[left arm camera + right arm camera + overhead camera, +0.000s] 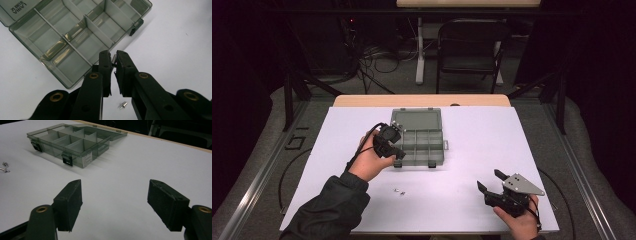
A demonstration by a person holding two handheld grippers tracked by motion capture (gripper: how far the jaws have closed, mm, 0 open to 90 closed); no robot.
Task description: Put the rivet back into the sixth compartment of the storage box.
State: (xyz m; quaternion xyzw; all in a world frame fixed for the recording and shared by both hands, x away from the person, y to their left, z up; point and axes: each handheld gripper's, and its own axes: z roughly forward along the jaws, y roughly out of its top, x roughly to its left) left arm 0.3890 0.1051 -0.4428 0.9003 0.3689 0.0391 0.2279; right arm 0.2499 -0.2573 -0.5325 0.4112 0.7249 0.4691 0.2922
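A clear grey compartment box (pixel 432 145) (pixel 75 37) (pixel 72 143) lies open on the white table, its dividers bare. My left gripper (pixel 398 154) (pixel 113 61) hovers over the box's near left corner, shut on a small silver screw (pixel 113 59) pinched at the jaw tips. Two more small screws (pixel 399 191) (pixel 4 168) lie on the table in front of the box; one screw (pixel 123 105) shows below the left jaws. My right gripper (pixel 490 181) (pixel 113 197) rests near the table's front right, open, with nothing between its pads.
The box's lid (pixel 416 119) is folded back toward the far side. A white sheet (pixel 492 145) covers the table. Beyond the far edge stand a black folding chair (pixel 472 50) and cables on the floor.
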